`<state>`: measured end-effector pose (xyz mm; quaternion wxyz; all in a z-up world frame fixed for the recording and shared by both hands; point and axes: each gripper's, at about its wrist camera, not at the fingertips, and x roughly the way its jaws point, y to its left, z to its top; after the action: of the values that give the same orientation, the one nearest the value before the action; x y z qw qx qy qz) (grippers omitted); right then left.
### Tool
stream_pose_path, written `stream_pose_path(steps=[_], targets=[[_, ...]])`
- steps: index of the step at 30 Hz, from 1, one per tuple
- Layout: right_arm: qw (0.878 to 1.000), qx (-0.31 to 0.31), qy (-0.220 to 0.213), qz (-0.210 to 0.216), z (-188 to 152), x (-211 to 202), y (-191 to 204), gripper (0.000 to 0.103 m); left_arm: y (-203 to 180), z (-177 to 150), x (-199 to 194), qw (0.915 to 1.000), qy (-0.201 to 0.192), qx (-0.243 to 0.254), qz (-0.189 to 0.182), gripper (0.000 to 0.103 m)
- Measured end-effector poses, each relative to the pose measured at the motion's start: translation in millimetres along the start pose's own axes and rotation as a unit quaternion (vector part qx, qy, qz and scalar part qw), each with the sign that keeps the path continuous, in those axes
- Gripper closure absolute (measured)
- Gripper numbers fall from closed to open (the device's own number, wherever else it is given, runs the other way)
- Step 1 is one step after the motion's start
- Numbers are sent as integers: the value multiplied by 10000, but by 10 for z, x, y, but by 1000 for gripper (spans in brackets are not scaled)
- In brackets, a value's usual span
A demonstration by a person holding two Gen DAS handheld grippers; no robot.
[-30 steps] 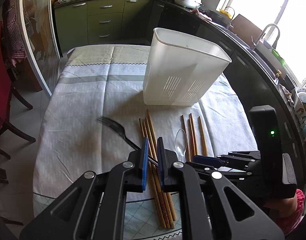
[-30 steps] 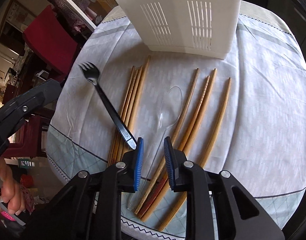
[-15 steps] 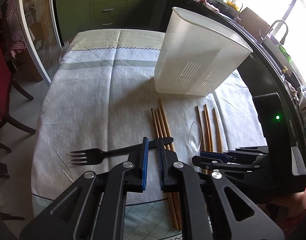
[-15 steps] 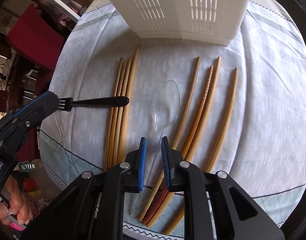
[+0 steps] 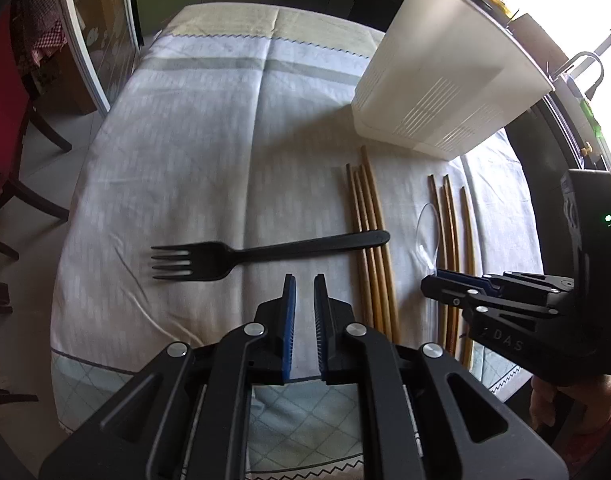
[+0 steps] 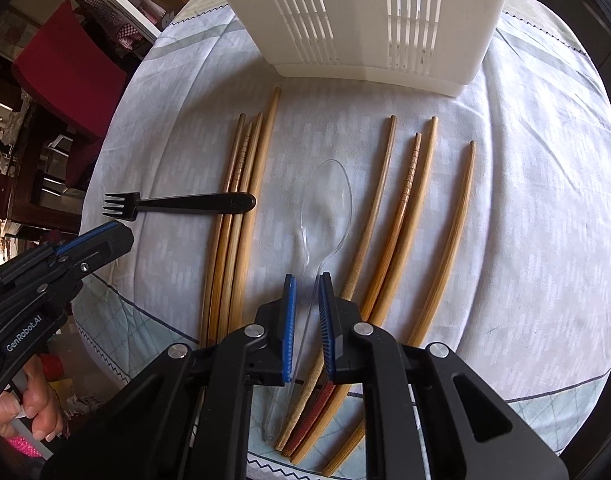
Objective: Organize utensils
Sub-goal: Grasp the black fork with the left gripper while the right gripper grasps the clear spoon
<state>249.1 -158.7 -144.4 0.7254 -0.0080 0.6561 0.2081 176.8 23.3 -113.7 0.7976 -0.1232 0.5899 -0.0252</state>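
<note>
Left wrist view
Left gripper (image 5: pixel 303 280): black frame, ribbed blue pads, jaws at a narrow gap, nothing between them.
Fork (image 5: pixel 265 254): matte black plastic, flat on the tablecloth (image 5: pixel 185 160) just ahead of the fingertips, tines pointing left, handle end lying across the left chopstick bundle (image 5: pixel 369 240).
Holder (image 5: pixel 445 80): white plastic tub with slotted lower walls, standing beyond the chopsticks.
Right gripper (image 5: pixel 437 276): seen side-on at right; gap cannot be told here.

Right wrist view
Right gripper (image 6: pixel 305 280): blue pads narrowly apart, straddling the spoon's thin handle; contact cannot be told.
Spoon (image 6: pixel 325 208): clear plastic, oval bowl pointing toward the holder (image 6: pixel 365 20), lying between the two chopstick groups.
Right chopsticks (image 6: pixel 409 208): four slim wooden rods, fanned.
</note>
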Motion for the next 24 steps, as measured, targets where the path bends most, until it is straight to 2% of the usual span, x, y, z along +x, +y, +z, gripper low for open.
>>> stream_pose_path(steps=[5, 9, 16, 21, 24], targets=[[10000, -54, 12, 55, -17, -14, -19, 91, 164, -25, 146, 9992, 295, -217, 153, 94], [9999, -69, 8, 96, -21, -15, -27, 91, 338, 30, 193, 9979, 388, -423, 302, 94], [9999, -99, 22, 98, -14, -16, -29, 91, 520, 188, 179, 9964, 351, -589, 497, 94], [9999, -117, 13, 90, -14, -13, -19, 91, 601, 404, 172, 9959, 201, -737, 478, 94], [9999, -126, 14, 102, -14, -9, -21, 91, 591, 507, 154, 9957, 154, -849, 328, 94]])
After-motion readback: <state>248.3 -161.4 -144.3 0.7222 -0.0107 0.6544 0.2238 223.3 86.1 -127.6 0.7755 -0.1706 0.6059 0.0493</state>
